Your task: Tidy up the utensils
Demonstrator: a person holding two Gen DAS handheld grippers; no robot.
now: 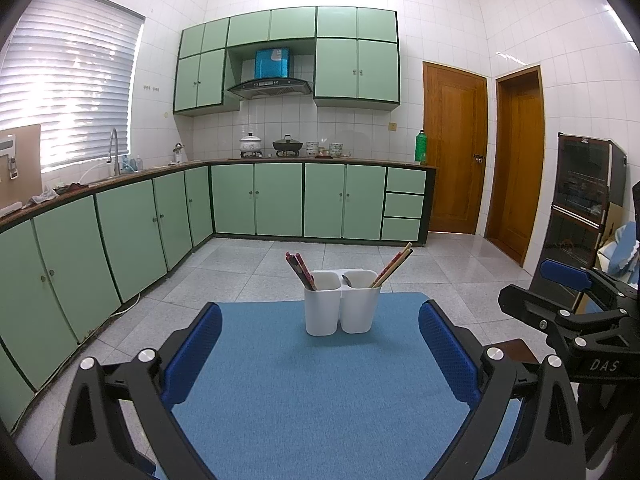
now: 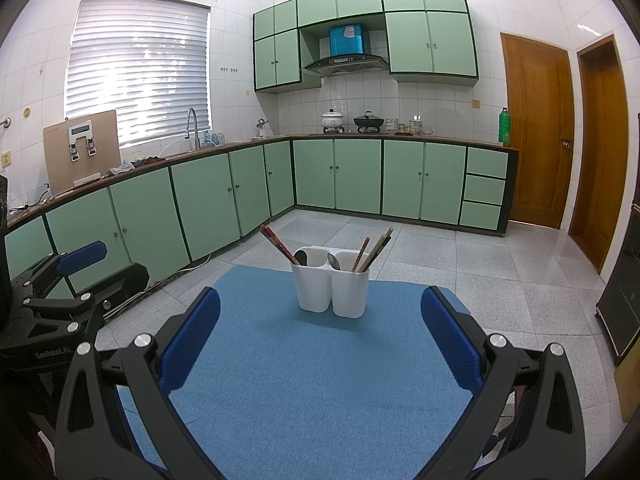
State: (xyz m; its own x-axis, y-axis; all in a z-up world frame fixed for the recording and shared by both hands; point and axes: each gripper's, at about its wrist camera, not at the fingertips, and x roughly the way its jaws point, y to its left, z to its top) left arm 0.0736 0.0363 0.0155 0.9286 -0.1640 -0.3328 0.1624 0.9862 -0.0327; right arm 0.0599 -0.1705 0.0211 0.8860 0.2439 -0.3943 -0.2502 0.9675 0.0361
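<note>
A white two-compartment utensil holder [image 1: 341, 303] [image 2: 331, 285] stands upright near the far edge of a blue mat [image 1: 312, 392] [image 2: 316, 376]. Reddish chopsticks [image 1: 301, 270] [image 2: 276, 243] lean out of its left compartment. Several lighter chopsticks [image 1: 394, 264] [image 2: 376, 249] lean out of its right one. A spoon bowl [image 2: 300, 257] shows in the left compartment and another spoon [image 1: 346, 279] [image 2: 333, 261] in the right. My left gripper [image 1: 320, 336] is open and empty, well short of the holder. My right gripper [image 2: 320, 332] is open and empty too. The right gripper also shows at the right edge of the left wrist view [image 1: 568, 312], and the left gripper at the left edge of the right wrist view [image 2: 60, 300].
The mat lies on a small table over a grey tiled floor [image 1: 248, 276]. Green cabinets [image 1: 280, 200] run along the left and back walls. Wooden doors [image 1: 456, 148] stand at the back right, and a dark glass-front cabinet [image 1: 584, 200] at the right.
</note>
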